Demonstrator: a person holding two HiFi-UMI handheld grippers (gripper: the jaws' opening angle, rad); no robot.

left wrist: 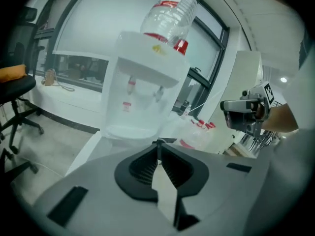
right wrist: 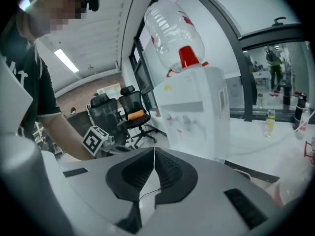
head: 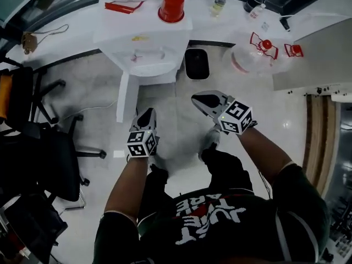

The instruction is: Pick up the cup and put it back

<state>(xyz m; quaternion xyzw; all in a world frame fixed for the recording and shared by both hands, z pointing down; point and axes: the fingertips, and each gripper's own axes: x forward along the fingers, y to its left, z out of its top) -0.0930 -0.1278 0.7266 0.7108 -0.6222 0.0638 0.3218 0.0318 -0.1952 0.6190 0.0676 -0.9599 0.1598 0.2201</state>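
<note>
I see no cup in any view. A white water dispenser (head: 147, 40) (left wrist: 147, 90) (right wrist: 197, 109) stands straight ahead, with an upturned clear bottle (left wrist: 170, 14) (right wrist: 172, 28) on top. Its taps sit above an empty-looking drip tray (left wrist: 129, 131). My left gripper (head: 146, 115) (left wrist: 158, 144) is shut with nothing between its jaws and points at the dispenser from some way back. My right gripper (head: 201, 100) (right wrist: 154, 150) is also shut and empty. It is held a little higher and to the right. Each gripper shows in the other's view.
Black office chairs (head: 47, 147) stand at the left. A black bin (head: 197, 63) sits beside the dispenser, with a clear red-capped jug (head: 254, 56) to its right. A white window ledge (head: 71, 29) runs behind, bearing a small bottle (head: 218, 5). A grey cabinet (head: 316, 56) is at the right.
</note>
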